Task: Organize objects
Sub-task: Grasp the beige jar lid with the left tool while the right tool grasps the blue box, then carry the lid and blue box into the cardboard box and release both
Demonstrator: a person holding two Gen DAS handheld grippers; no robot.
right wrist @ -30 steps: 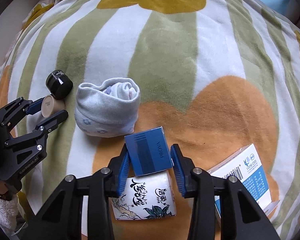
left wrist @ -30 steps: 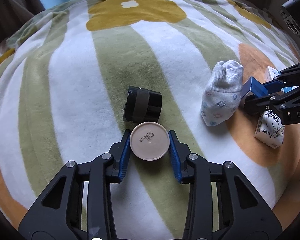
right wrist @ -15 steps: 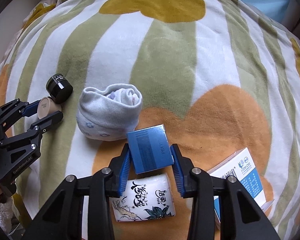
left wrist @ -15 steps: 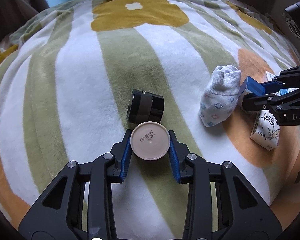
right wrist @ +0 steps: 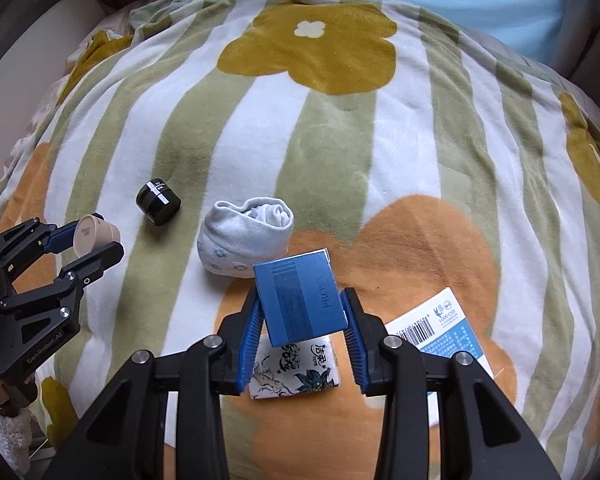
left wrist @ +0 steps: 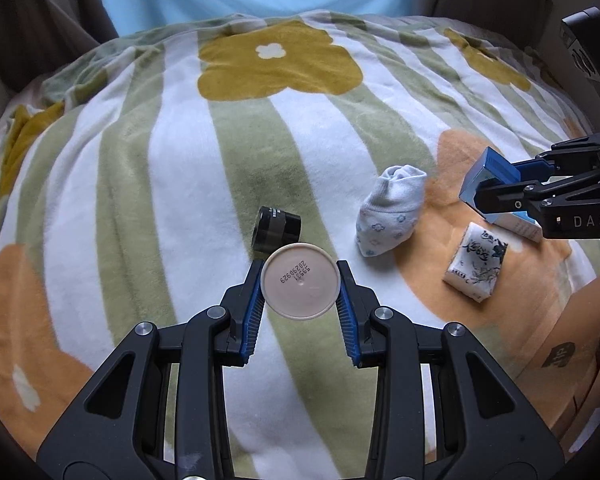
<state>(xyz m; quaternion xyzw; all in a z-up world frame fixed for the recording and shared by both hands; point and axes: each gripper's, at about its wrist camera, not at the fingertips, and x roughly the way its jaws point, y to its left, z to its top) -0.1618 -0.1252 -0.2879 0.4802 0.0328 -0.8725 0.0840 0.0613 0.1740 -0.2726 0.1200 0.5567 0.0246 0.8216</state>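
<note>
My left gripper pinches a cup across its round sides, bottom toward the camera, lifted off the blanket. It is smooth, stiff plastic, probably light; a hard squeeze could dent it. My right gripper clamps a blue box by its flat side faces: rigid card, sharp corners, easy to hold square. Below lie a soft tissue pack, a rolled sock, a glossy black jar on its side and a white carton.
</note>
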